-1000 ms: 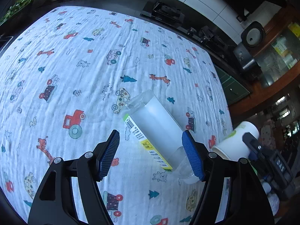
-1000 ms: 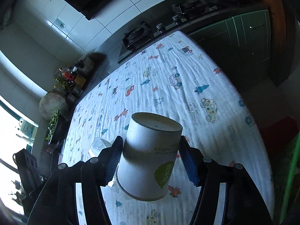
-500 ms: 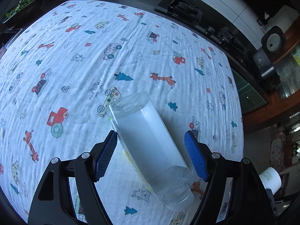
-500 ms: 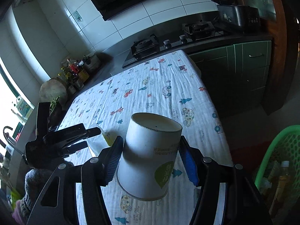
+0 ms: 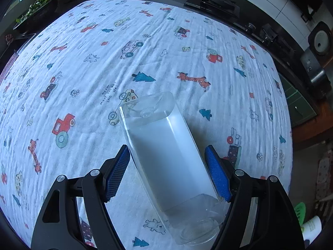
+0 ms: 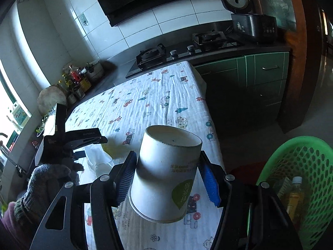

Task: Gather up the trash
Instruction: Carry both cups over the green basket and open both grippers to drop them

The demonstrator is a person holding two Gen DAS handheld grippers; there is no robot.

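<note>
A clear plastic bottle (image 5: 166,150) is held between the blue pads of my left gripper (image 5: 168,173), tilted above the patterned tablecloth (image 5: 104,62). My right gripper (image 6: 167,179) is shut on a white paper cup (image 6: 166,173) with a green leaf logo, held upside down off the table's near corner. The left gripper (image 6: 68,143) and its bottle (image 6: 100,160) also show in the right wrist view at the left. A green mesh basket (image 6: 301,166) stands on the floor at the right, holding a bottle (image 6: 294,195).
The table (image 6: 156,104) carries a cartoon-print cloth. A stove (image 6: 177,52) and a rice cooker (image 6: 247,16) stand on the counter behind. Green cabinets (image 6: 260,79) are beside the table. Jars and a plant sit along the far left.
My left gripper closed onto the bottle and lifted it, turning it more upright in view. My right gripper carried the cup away from the table toward the green basket, which came into view.
</note>
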